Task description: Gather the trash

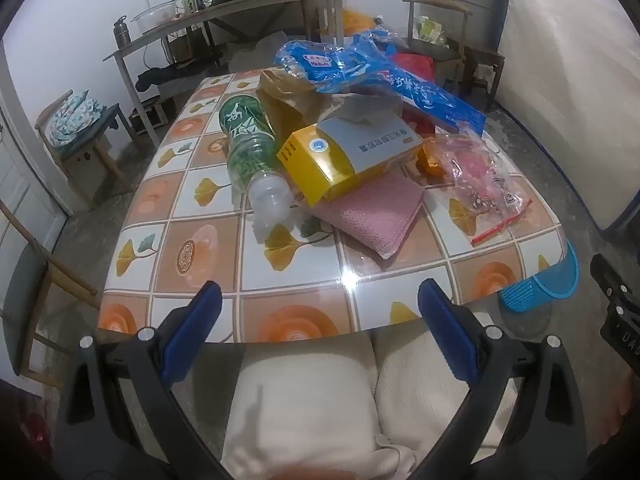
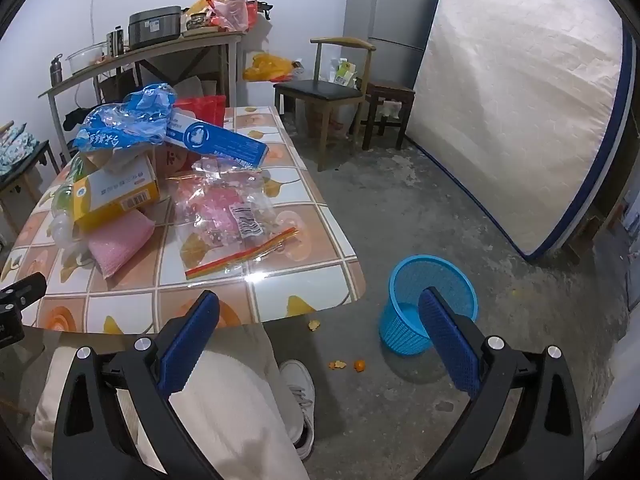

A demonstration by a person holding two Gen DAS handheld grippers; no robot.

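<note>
**Start with the nearest loose piece**

At lower centre of both views, each hand-held gripper, left (image 1: 320,312) and right (image 2: 320,320), is spread wide and empty, short of the counter (image 1: 208,240). Trash is heaped mid-frame: bottle (image 1: 248,148), box (image 1: 344,156), zip bag (image 2: 228,220). Bin (image 2: 428,304) stands on the floor, lower right. Best take the zip bag first, pinching it flat.

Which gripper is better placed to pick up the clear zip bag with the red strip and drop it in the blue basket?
Probably the right gripper. It is open, the clear zip bag lies on the table's right side just ahead of it, and the blue plastic basket stands on the floor beside it.
</note>
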